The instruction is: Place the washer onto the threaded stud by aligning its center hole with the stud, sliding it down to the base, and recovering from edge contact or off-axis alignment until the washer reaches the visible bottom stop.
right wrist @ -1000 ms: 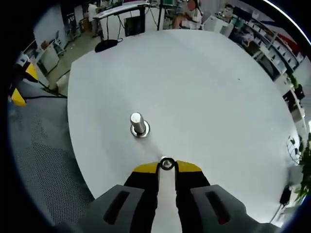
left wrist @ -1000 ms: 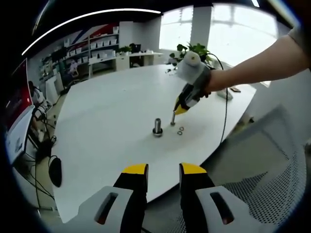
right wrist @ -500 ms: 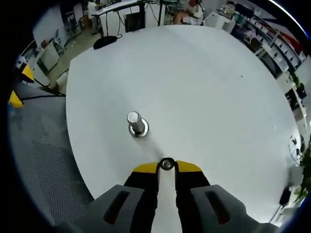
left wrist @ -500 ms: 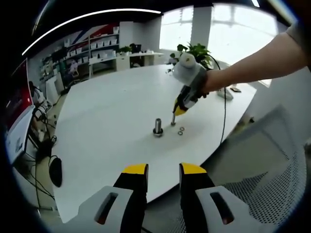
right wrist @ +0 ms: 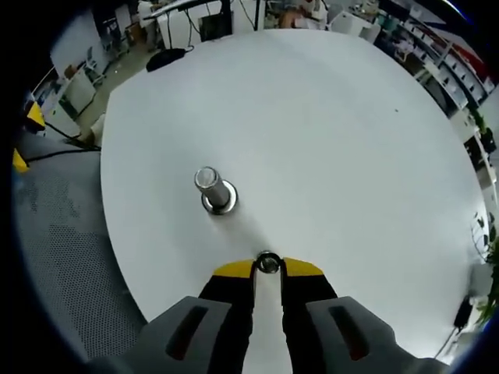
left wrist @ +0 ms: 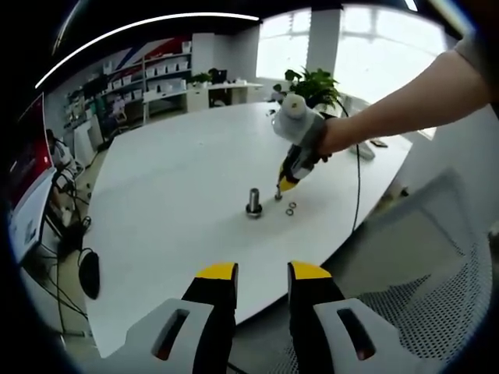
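In the left gripper view, the left gripper (left wrist: 262, 273) is held low in front of the white table (left wrist: 171, 187), off its near edge, and its two yellow-tipped jaws stand apart with nothing between them. On the table, the threaded stud (left wrist: 253, 202) stands upright on its wide base. The right gripper (left wrist: 279, 192) comes in from the right, tilted down with its tips just beside the stud. A person's hand (left wrist: 331, 136) holds it, and the bare forearm reaches in from the upper right. Two spare washers (left wrist: 290, 209) lie flat on the table near those tips. The held piece is too small here to see clearly.

In the right gripper view, the right gripper's jaws are closed on a small washer (right wrist: 268, 262), pinched at their tips. The stud stands ahead and slightly left, apart from the washer. A mesh chair (right wrist: 70, 257) is at the left.
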